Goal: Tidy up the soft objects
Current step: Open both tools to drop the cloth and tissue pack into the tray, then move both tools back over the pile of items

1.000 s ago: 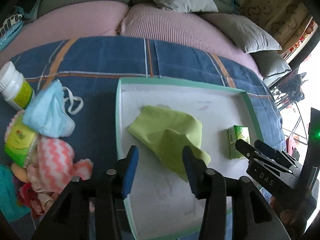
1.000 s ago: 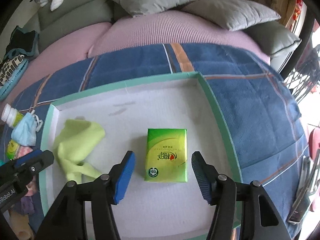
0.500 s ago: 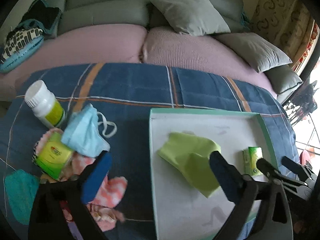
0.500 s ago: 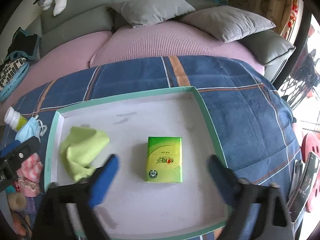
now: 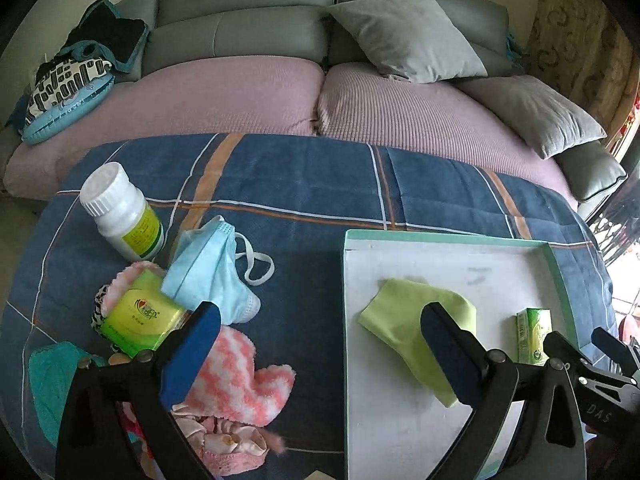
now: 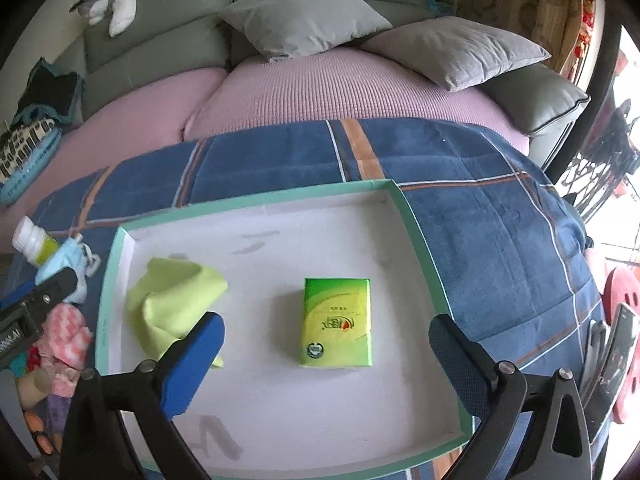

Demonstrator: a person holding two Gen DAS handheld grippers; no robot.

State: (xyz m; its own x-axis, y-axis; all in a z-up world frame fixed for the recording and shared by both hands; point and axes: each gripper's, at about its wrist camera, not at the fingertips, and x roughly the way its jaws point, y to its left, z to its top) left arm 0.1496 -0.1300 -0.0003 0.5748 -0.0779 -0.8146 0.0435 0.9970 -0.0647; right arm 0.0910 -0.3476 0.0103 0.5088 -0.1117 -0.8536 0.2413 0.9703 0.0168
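A white tray with a green rim (image 6: 416,236) (image 5: 448,237) lies on the blue plaid blanket. In it are a lime cloth (image 6: 172,300) (image 5: 404,320) at the left and a green tissue pack (image 6: 337,322) (image 5: 534,334) near the middle. My right gripper (image 6: 326,360) is open above the tray with the tissue pack lying free between its fingers. My left gripper (image 5: 320,354) is open over the tray's left rim, with nothing in it. Left of the tray lie a blue face mask (image 5: 212,272), a second tissue pack (image 5: 140,320) and a pink-and-white fluffy sock (image 5: 236,380).
A white pill bottle (image 5: 120,210) stands by the mask, with teal cloth (image 5: 48,380) and pink fabric (image 5: 224,444) in the pile. Behind is a sofa with pink cushions (image 6: 340,88) and grey pillows (image 6: 304,12). Phones (image 6: 616,356) lie at the right edge.
Both grippers opened wide, freeing the lime cloth and the tissue pack in the tray. The left gripper drew back and swung left, so the pile of soft things now shows.
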